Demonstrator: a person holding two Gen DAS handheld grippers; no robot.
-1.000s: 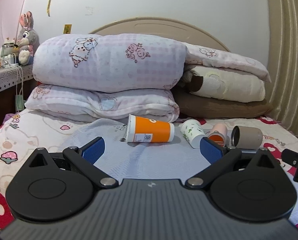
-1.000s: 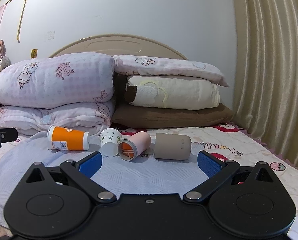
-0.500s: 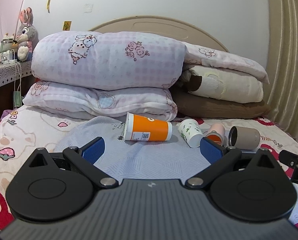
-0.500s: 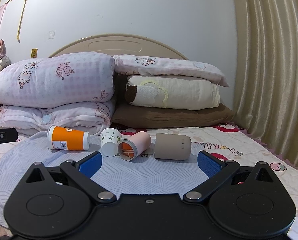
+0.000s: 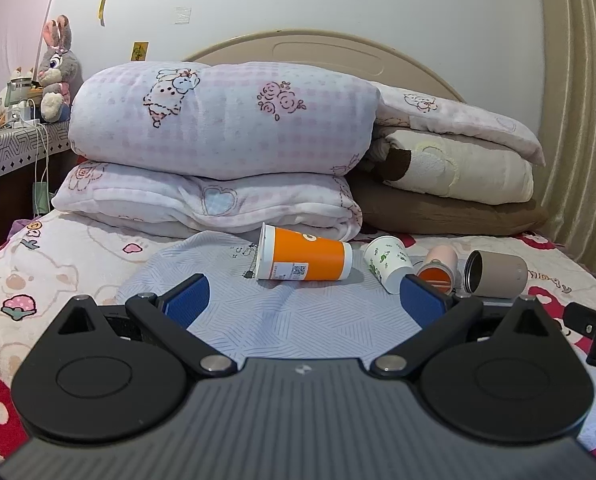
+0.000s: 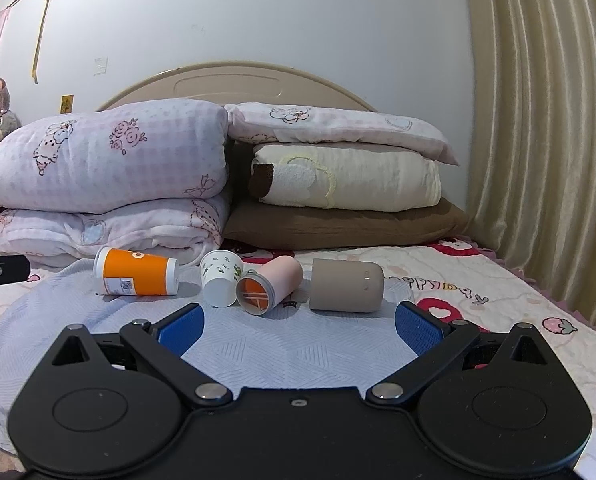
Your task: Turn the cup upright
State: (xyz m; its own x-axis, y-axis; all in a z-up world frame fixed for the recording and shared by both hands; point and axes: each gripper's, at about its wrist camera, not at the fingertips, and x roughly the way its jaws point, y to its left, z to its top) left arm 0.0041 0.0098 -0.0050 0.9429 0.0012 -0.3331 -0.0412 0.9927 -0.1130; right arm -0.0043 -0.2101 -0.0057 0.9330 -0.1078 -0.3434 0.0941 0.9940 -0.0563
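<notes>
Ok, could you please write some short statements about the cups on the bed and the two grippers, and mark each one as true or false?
1. The orange cup lies on its side. True.
2. The taupe cup stands upright. False: it lies on its side, like the others.
3. The left gripper is shut on the orange cup. False: its jaws are wide open and hold nothing; the cup lies ahead of them.
4. The pink cup lies between the small white cup and the taupe cup. True.
5. The right gripper has open jaws. True.
6. The cups lie on the pillows. False: they lie on a pale blue cloth in front of the bedding.
</notes>
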